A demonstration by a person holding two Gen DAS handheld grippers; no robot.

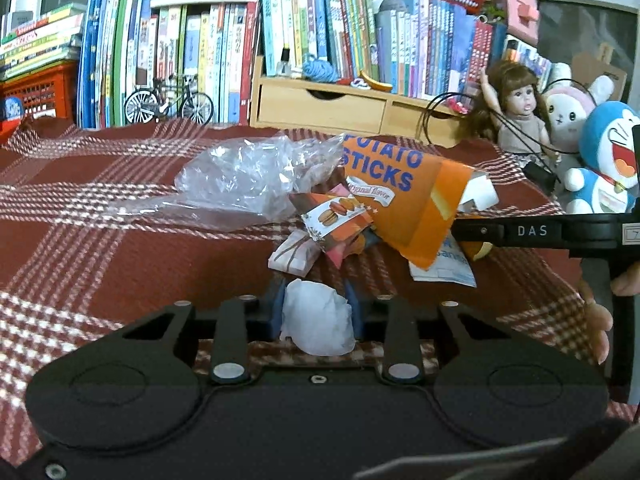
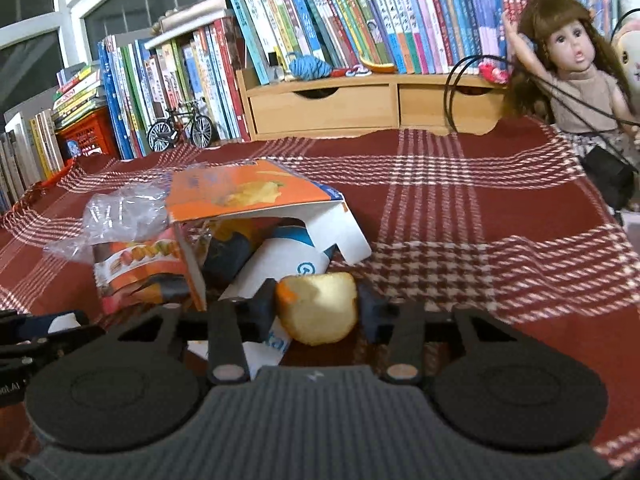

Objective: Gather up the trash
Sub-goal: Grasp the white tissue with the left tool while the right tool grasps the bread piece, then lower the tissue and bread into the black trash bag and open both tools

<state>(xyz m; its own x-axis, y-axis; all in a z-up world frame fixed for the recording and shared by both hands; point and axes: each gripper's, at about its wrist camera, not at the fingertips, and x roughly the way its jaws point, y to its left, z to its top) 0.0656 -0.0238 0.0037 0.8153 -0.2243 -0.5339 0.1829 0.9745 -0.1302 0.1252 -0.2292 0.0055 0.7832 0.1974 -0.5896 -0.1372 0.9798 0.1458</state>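
**Both claws loaded: lift clean and keep the pile quiet**

Since the red plaid cloth (image 1: pixel 120 264) is loose under everything and rumpled at its far edge, your first care is to raise both hands straight up rather than drag them, so that no fold comes with you. The heap of trash sits in the middle of that cloth, and its largest piece, the orange potato-sticks box (image 1: pixel 404 196), leans over the rest with its open flap toward your right hand; it looks light and likely to tip if bumped. Beside it lies the crumpled clear plastic bag (image 1: pixel 240 184), which would probably cling to anything brushing it, so keep clear on that side. The biscuit wrapper (image 1: pixel 340 216) and the white-and-blue packet (image 2: pixel 276 264) are tucked beneath the box; leave them for a later pass.

Your right gripper (image 2: pixel 318 308) has its jaws drawn in on the yellow bread-like piece (image 2: pixel 318 308), at the near edge of the heap, touching the packet. It looks soft, so I judge firmer squeezing would crush it. Your left gripper (image 1: pixel 316 312) is narrowed on the crumpled white tissue (image 1: pixel 316 320), just in front of the pile. The tissue bulges from the pads, so lift slowly and check that it holds.
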